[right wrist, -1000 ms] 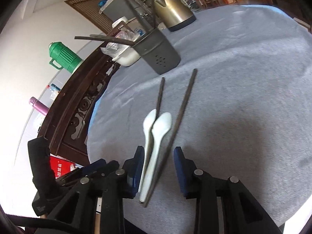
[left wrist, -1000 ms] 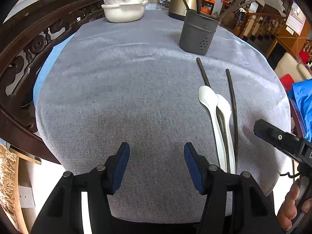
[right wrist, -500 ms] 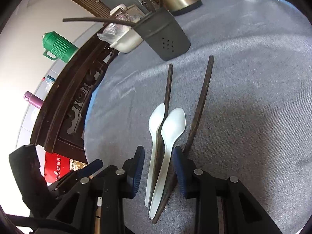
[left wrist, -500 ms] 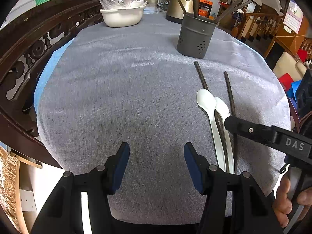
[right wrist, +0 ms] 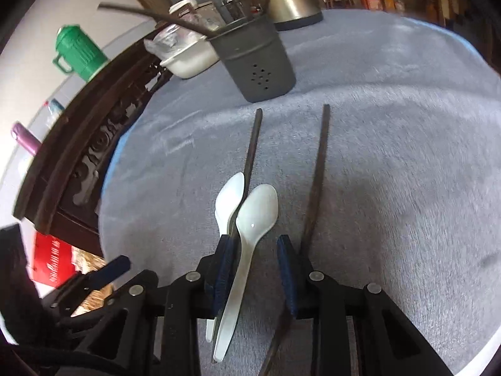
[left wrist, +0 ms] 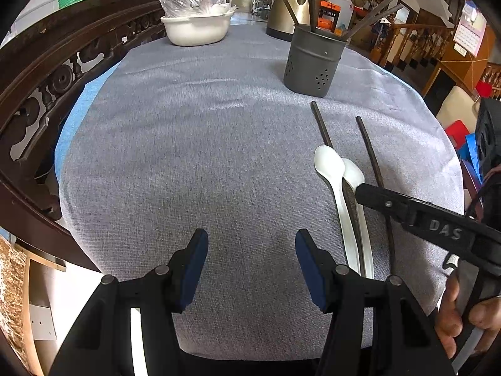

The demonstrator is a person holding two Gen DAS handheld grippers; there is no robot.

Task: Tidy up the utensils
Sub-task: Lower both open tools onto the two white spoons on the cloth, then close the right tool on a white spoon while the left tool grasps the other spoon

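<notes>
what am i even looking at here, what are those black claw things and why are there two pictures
No robot here: a person holds a two-finger gripper in each hand, and each gripper carries a fisheye camera looking along its fingers. That gives two pictures of the same table.

One picture is from the left gripper. It is open over bare grey tablecloth and holds nothing. The other gripper reaches in from the right side of that picture.

The other picture is from the right gripper. Its fingers are open on either side of a white spoon, not yet closed on it.

On the cloth lie two white spoons and two dark chopsticks. Further back stand a grey utensil holder with chopsticks in it, a white bowl and a metal kettle.
</notes>
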